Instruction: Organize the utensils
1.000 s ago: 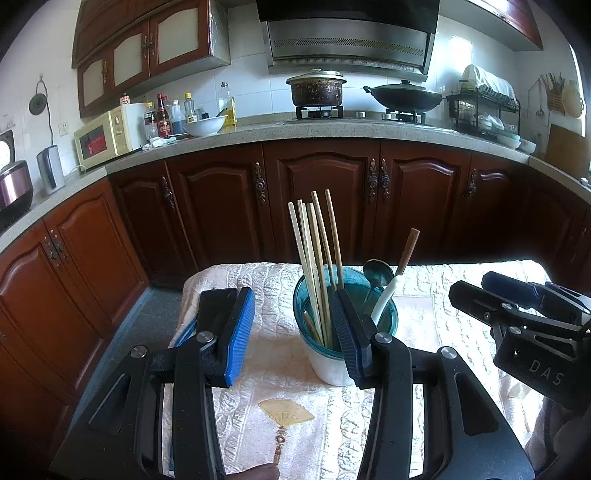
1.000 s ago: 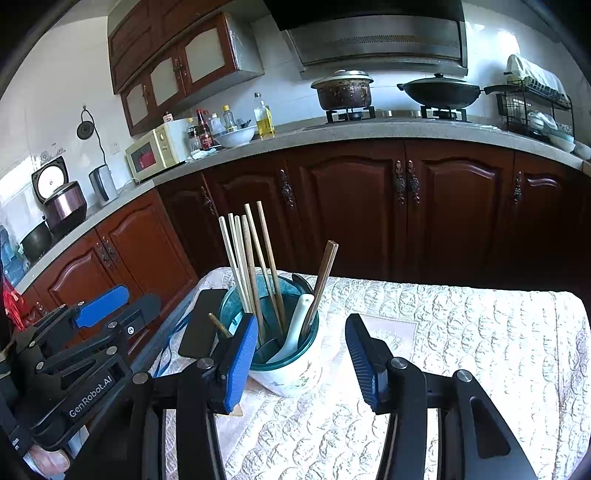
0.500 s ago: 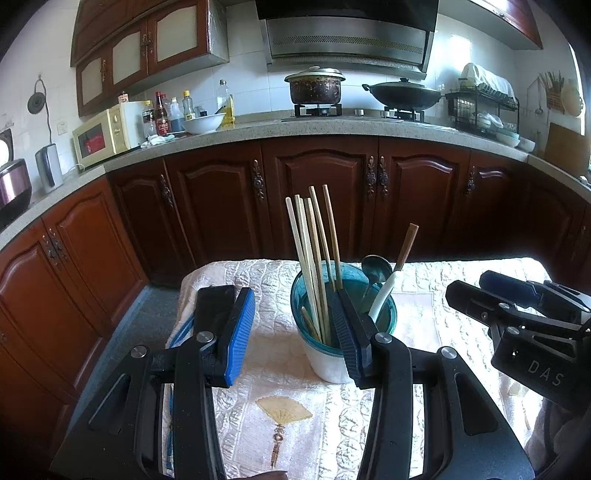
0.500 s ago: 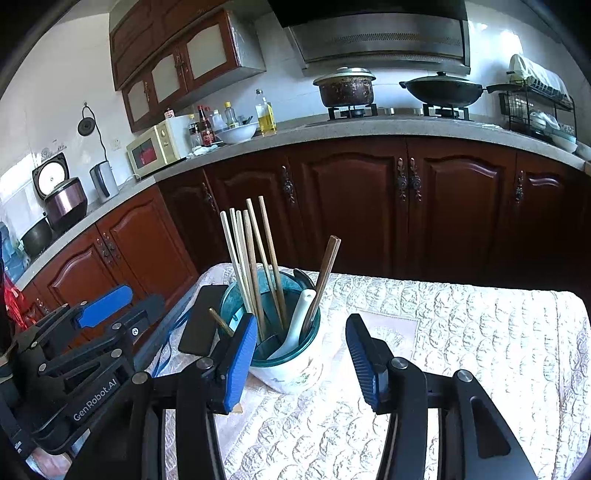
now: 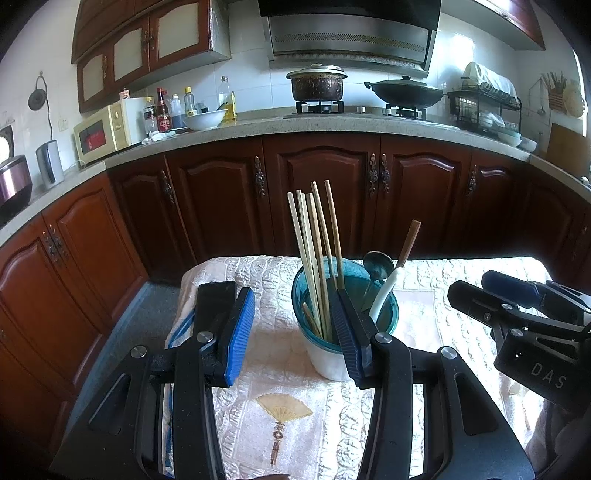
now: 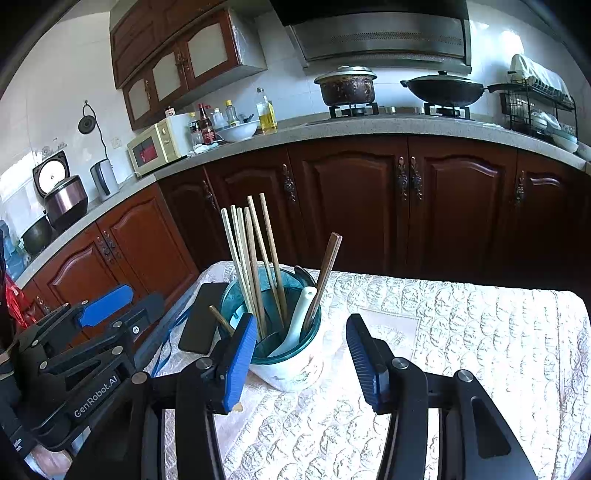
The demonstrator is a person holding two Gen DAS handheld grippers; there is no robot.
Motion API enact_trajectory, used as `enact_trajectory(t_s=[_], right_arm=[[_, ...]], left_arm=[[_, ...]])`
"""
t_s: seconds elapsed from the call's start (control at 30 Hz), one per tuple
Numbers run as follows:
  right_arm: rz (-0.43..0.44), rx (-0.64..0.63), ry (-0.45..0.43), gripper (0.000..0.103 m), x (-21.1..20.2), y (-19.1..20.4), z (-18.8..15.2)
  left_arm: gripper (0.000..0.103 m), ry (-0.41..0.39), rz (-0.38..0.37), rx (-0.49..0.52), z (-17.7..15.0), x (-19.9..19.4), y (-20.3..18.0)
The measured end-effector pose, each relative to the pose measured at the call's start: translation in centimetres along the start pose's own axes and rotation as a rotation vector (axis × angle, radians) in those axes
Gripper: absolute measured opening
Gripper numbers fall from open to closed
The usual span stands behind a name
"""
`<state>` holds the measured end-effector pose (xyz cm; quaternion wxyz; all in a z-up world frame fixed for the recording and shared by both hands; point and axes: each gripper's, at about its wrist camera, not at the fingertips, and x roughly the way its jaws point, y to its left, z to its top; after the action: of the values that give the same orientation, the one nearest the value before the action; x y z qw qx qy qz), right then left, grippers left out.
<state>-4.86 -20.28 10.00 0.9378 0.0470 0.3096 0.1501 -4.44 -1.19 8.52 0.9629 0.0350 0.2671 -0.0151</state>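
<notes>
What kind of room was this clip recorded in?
A home kitchen, most likely. A lidded pot and wok sit on a gas stove under a range hood, with a microwave on the counter above wooden cabinets.

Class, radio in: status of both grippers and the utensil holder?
Left gripper open, empty. Right gripper open, empty. Utensil holder upright, chopsticks and spoons inside. Phone beside it.

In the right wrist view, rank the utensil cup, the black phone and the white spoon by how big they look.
1. Utensil cup, clearly largest.
2. Black phone.
3. White spoon, though part of it is hidden inside the cup.
All three sit at a similar distance, so nearness hardly skews the order.
</notes>
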Motion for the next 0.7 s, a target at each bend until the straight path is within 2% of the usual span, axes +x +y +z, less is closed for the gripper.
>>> enact_trajectory(t_s=[0.7], right_arm=[[-0.001, -0.001, 0.007, 0.049, 0.1, 0.12, -0.21]], left_arm=[[0.043, 0.004, -0.004, -0.001, -0.11, 0.05, -0.06]])
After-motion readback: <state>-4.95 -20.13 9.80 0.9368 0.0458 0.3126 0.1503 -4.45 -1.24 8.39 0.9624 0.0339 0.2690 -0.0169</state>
